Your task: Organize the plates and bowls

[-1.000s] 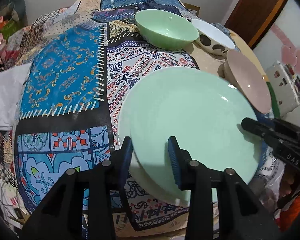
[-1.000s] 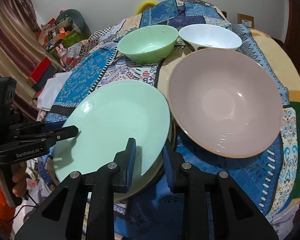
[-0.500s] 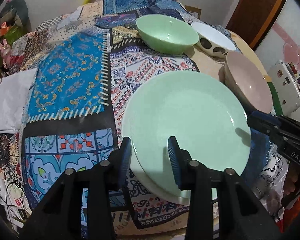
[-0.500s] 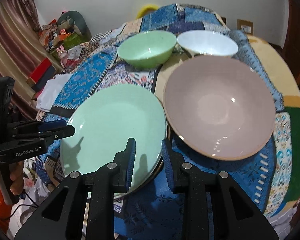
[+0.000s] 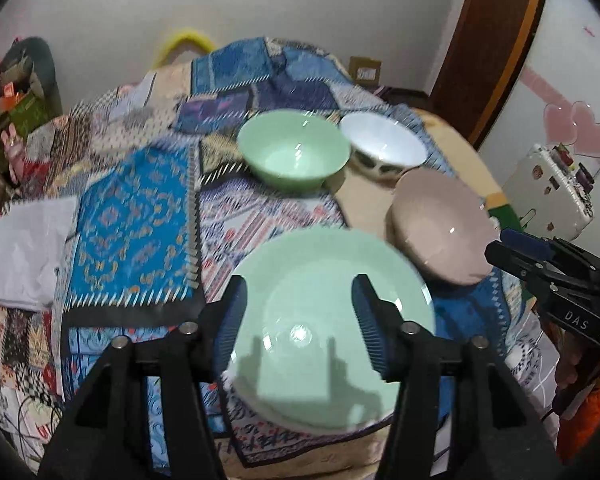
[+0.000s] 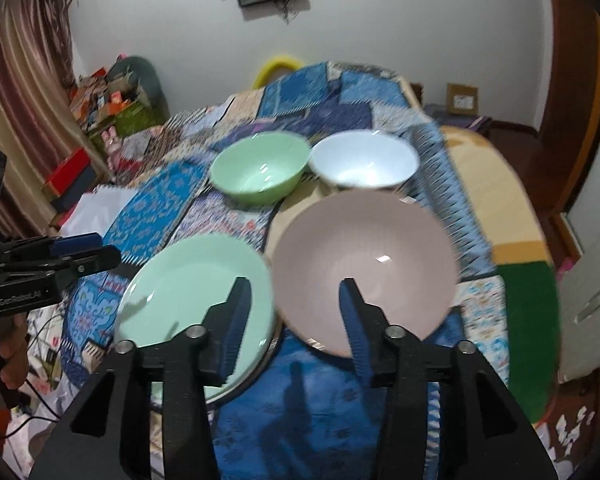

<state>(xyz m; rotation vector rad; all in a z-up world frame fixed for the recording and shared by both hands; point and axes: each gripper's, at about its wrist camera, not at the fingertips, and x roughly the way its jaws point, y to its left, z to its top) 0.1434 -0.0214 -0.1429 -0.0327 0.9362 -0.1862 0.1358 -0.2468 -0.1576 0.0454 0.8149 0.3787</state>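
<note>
Two tongs off the green plate point(image 5: 332, 320), jaws just spread, nothing held.
Next: pink bowl point(image 6: 364, 268), grip rim w/ right tongs point(image 6: 296, 320), lift level.

My left wrist camera sits behind my left gripper point(image 5: 298, 320) and looks forward and steeply down along its fingers, from above the near edge of the patchwork tablecloth point(image 5: 136, 216). My right wrist camera sits likewise behind my right gripper point(image 6: 294, 316), angled down from the near right side. Both views are close to the table. Both share the green plate point(image 5: 324, 280) point(image 6: 188, 284), pink bowl point(image 5: 440, 224) point(image 6: 364, 256), green bowl point(image 5: 294, 152) point(image 6: 258, 166) and white bowl point(image 5: 384, 146) point(image 6: 364, 160). Each view shows the other gripper at its edge.
</note>
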